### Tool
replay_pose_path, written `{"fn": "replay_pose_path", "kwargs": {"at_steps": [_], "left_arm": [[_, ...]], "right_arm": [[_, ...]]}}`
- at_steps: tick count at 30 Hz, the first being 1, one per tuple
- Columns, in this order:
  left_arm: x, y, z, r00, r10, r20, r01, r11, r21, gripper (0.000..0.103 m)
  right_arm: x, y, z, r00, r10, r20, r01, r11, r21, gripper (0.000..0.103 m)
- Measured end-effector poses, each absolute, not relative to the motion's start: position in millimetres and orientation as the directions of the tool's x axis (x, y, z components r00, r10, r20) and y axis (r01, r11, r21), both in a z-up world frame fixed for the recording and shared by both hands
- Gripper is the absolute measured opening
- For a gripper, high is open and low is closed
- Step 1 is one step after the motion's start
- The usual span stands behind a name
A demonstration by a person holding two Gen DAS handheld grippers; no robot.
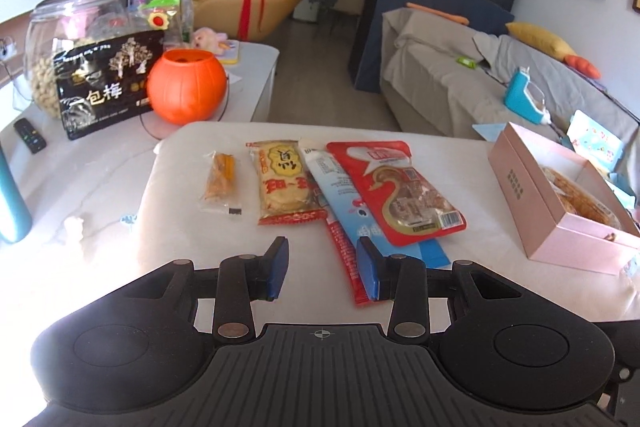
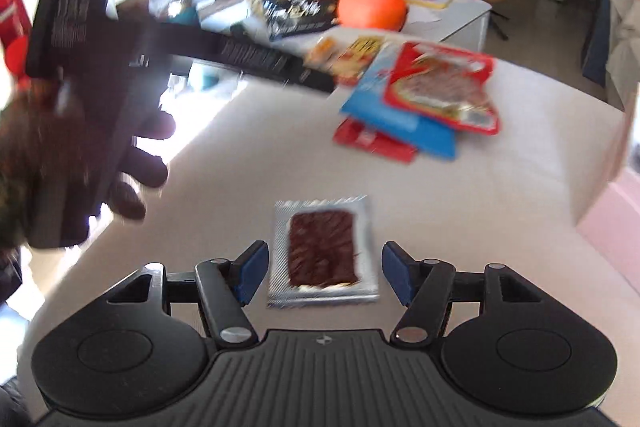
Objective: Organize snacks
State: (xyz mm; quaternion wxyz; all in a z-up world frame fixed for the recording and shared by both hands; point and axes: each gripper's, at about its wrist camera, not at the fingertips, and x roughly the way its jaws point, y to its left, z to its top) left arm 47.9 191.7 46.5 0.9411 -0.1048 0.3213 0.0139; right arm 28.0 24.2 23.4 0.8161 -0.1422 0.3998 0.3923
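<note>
Snacks lie spread on the pale table (image 1: pixel 460 259), and each gripper hangs over one with its fingers apart and pinching nothing. Right gripper (image 2: pixel 323 273): its blue pads (image 2: pixel 252 269) stand clear on either side of a silver-edged packet (image 2: pixel 323 253) with a dark brown slab inside, lying flat near the table's front. Left gripper (image 1: pixel 322 269): narrower gap, bare table between the pads, a long red stick packet (image 1: pixel 348 259) running under its right finger. Beyond it, a blue packet (image 1: pixel 340 195), a red pouch (image 1: pixel 404 191), a rice-cracker pack (image 1: pixel 282 183) and a small clear-wrapped biscuit (image 1: pixel 220 179) lie in a row; a pink box (image 1: pixel 548 203), part filled, stands to the right. For a clean pick, the right pads should likely drop until they straddle the packet's long edges, then close squarely so the thin foil does not slide or fold. The right wrist view is motion-blurred; print is unreadable, the box is cut off there, and a person's hand (image 2: pixel 132 163) with the other gripper's body hides the table's left.
</note>
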Motion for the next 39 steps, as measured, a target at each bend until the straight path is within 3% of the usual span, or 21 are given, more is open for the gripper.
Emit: {"fn": "replay_pose_path", "kwargs": {"at_steps": [6, 15, 21, 24, 32, 35, 39], "left_arm": [[56, 184, 46, 0.818, -0.060, -0.571, -0.080, 0.973, -0.216, 0.041], [111, 153, 58, 0.838, -0.087, -0.539, -0.042, 0.974, -0.223, 0.041], [182, 120, 43, 0.780, 0.066, -0.622, -0.101, 0.995, -0.021, 0.044], [187, 105, 37, 0.787, 0.048, -0.616, -0.038, 0.999, 0.030, 0.044], [133, 68, 23, 0.758, -0.084, -0.647, 0.267, 0.945, 0.189, 0.050], [124, 79, 25, 0.737, -0.111, -0.667, 0.247, 0.962, 0.114, 0.050], [141, 120, 39, 0.718, -0.185, -0.671, 0.023, 0.970, -0.243, 0.048]], "right_arm": [[12, -3, 29, 0.491, 0.493, -0.719, -0.724, 0.690, -0.022, 0.056], [21, -104, 17, 0.619, 0.370, -0.693, -0.526, 0.850, -0.016, 0.060], [18, -124, 9, 0.662, 0.366, -0.654, -0.471, 0.882, 0.017, 0.065], [18, -126, 9, 0.673, 0.352, -0.651, -0.456, 0.890, 0.010, 0.071], [23, -134, 9, 0.668, 0.370, -0.646, -0.437, 0.898, 0.062, 0.071], [24, -132, 8, 0.669, 0.366, -0.647, -0.435, 0.898, 0.058, 0.072], [26, -129, 8, 0.673, 0.356, -0.648, -0.428, 0.902, 0.052, 0.073]]}}
